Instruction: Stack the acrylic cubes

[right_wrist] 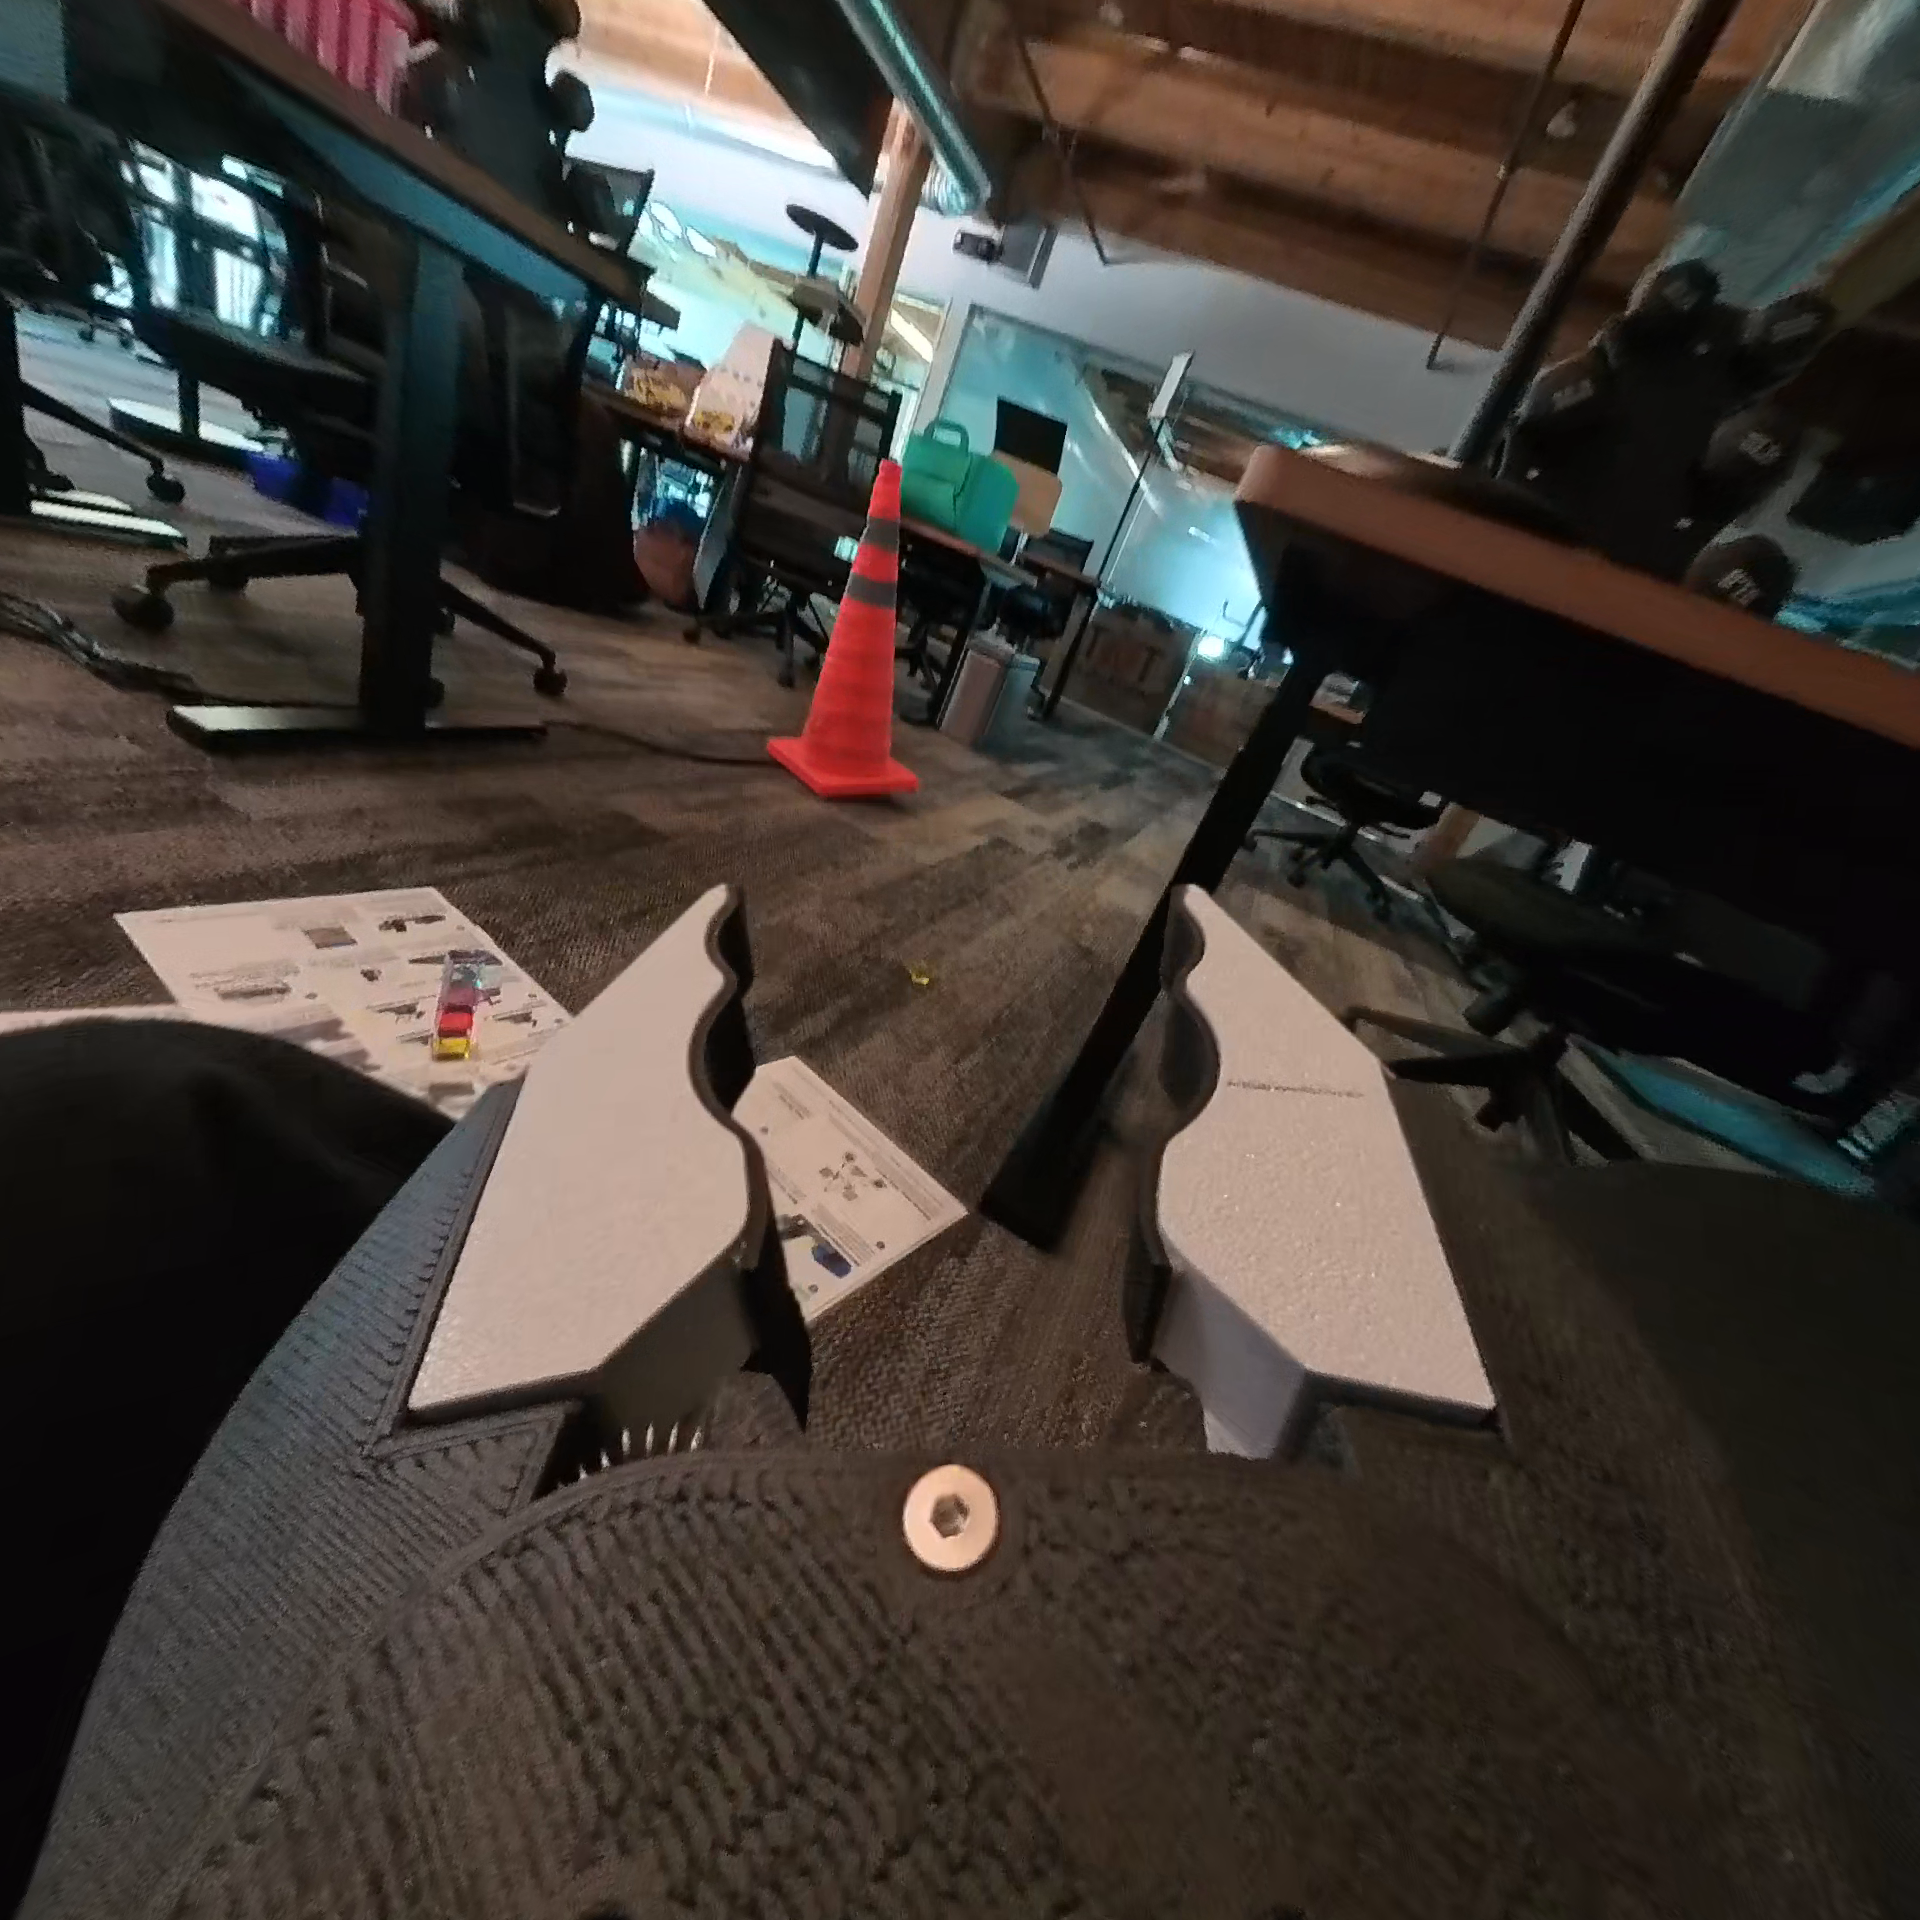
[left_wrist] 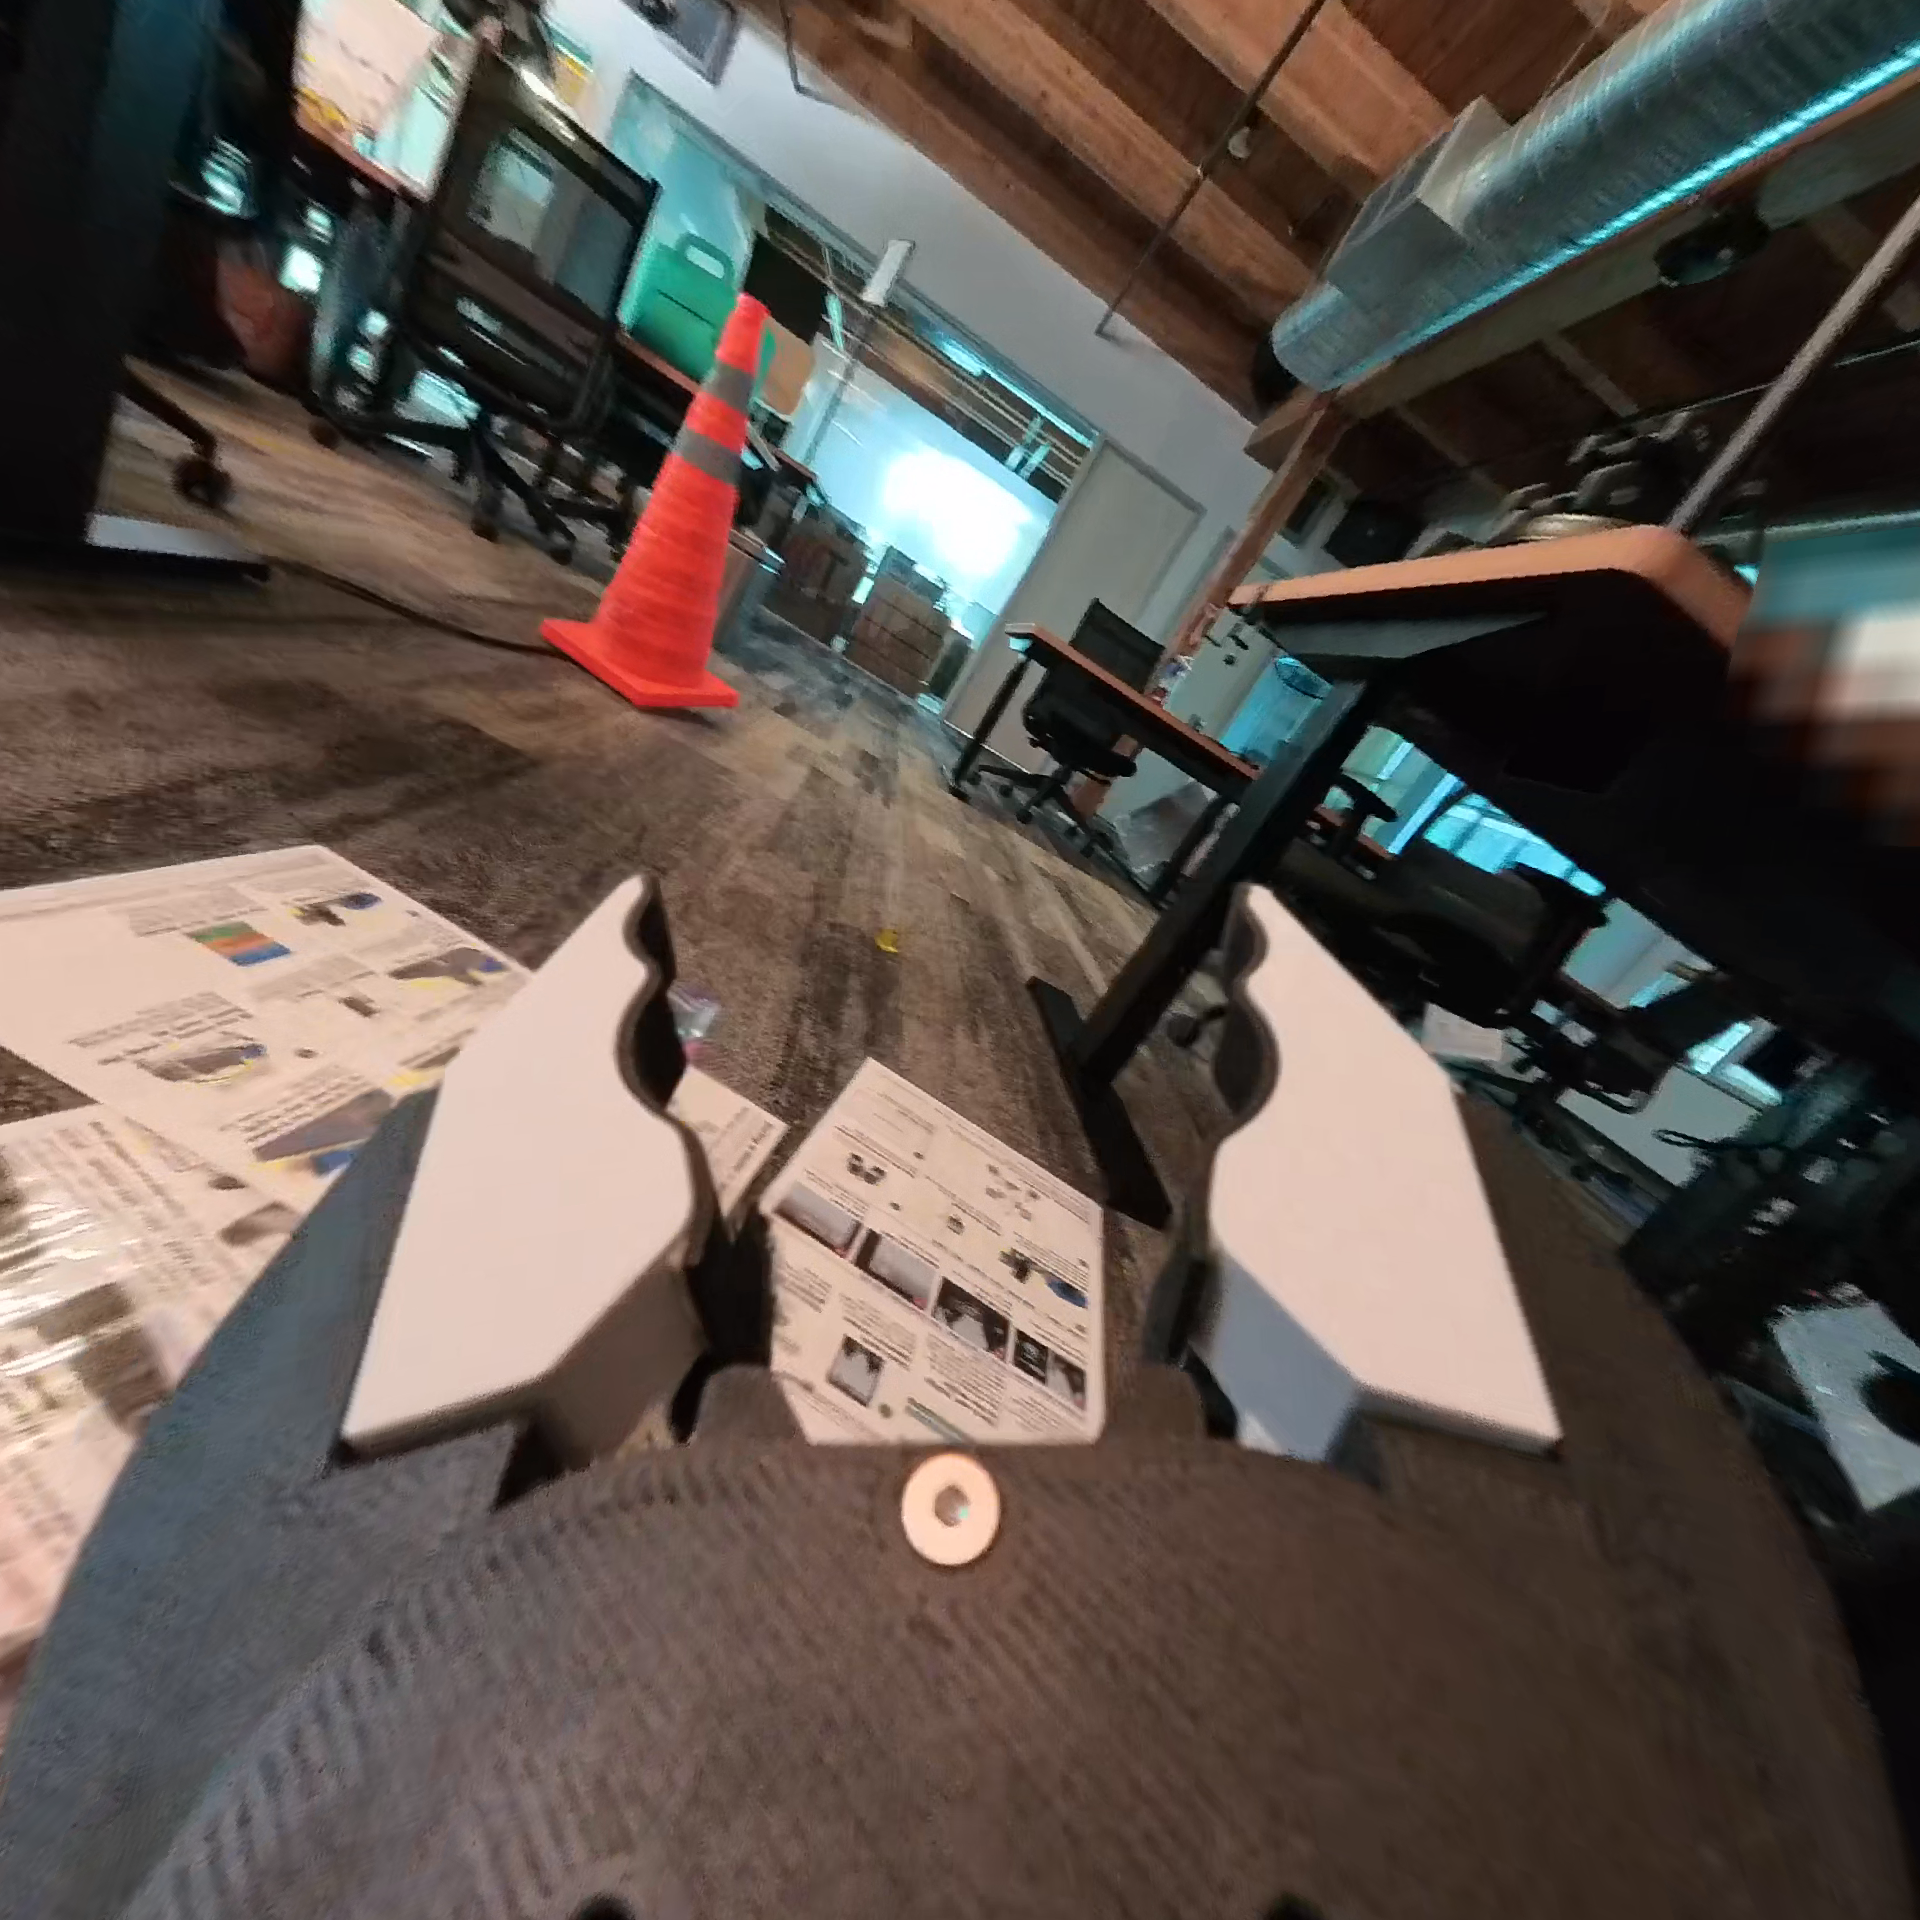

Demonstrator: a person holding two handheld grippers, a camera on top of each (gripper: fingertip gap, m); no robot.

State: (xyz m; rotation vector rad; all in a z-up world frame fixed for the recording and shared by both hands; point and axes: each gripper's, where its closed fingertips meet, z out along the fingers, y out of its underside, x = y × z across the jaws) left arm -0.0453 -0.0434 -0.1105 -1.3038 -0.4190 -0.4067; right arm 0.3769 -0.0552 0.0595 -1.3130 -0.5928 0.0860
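Down on the carpet (right_wrist: pixel 623 831), both claws, left claw (left_wrist: pixel 940 935) and right claw (right_wrist: pixel 961 940), gape wide and bare above printed sheets (left_wrist: pixel 935 1247). Ahead lies a tiny yellow bit (right_wrist: pixel 918 972), perhaps a bead, near the desk leg (right_wrist: pixel 1101 1039); a small multicoloured stack (right_wrist: pixel 457 1013) rests on another sheet (right_wrist: pixel 312 956).

Cone (right_wrist: pixel 850 665): orange w/ grey bands. Carpet (right_wrist: pixel 623 831) around it: mottled grey-brown, streaky. Nearer than cone: tiny yellow piece (right_wrist: pixel 918 972); white printed sheets (right_wrist: pixel 312 966) w/ grey, blue, yellow figs; red/yellow block row (right_wrist: pixel 457 1023) on one. Gripper fingers (right_wrist: pixel 613 1164): pale grey tops, black ribbed body.
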